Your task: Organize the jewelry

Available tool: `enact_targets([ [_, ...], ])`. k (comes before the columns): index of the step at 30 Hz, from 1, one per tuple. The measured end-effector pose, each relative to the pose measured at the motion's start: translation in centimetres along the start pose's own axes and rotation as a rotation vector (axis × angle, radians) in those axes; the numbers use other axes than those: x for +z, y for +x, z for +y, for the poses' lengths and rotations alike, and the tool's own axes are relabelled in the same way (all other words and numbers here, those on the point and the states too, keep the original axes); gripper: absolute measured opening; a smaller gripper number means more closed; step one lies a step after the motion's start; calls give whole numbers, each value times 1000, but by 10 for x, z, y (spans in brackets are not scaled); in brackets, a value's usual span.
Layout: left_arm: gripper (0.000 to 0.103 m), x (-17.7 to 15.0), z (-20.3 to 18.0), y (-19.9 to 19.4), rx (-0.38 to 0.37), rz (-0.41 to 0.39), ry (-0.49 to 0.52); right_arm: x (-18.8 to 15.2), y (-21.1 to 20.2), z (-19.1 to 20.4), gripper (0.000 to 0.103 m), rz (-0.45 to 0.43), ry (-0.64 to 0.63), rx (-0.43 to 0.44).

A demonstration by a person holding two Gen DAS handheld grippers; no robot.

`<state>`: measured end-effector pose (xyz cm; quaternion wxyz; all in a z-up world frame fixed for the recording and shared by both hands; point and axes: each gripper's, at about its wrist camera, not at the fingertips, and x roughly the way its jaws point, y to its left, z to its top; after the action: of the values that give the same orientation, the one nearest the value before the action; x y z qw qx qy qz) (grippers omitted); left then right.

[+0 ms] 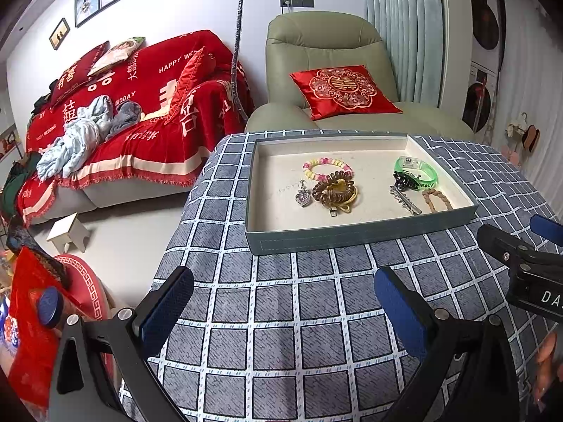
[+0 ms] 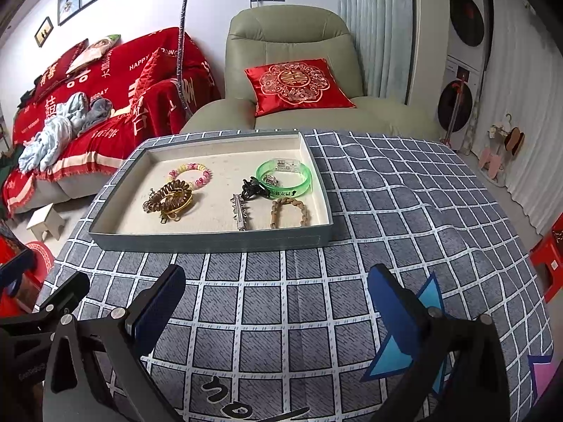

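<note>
On the checked tablecloth [image 1: 281,302], grey-blue tray [image 1: 352,235] holds all the jewelry: pastel bead bracelet [image 1: 327,168], brown coil hair tie [image 1: 332,190] on a yellow one, heart pendant [image 1: 303,198], green bangle [image 1: 417,170], black claw clip [image 2: 251,188], silver clip [image 2: 240,212], braided bracelet [image 2: 289,212]. Left gripper [image 1: 281,320] and right gripper [image 2: 278,313] hover near the tray's front, both jaws spread wide, empty.

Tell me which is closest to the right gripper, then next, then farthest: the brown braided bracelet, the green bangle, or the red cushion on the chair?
From the right gripper:
1. Brown braided bracelet, tray's near right corner.
2. Green bangle, behind it.
3. Red cushion, on the armchair beyond the table.
</note>
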<state>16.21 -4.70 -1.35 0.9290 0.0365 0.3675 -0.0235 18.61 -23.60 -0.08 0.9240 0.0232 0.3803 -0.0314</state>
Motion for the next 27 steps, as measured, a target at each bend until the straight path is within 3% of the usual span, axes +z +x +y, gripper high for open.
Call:
enact_targets([
  [27, 103, 0, 3, 2, 1, 9, -14, 4, -4, 6, 103, -4, -12, 8],
])
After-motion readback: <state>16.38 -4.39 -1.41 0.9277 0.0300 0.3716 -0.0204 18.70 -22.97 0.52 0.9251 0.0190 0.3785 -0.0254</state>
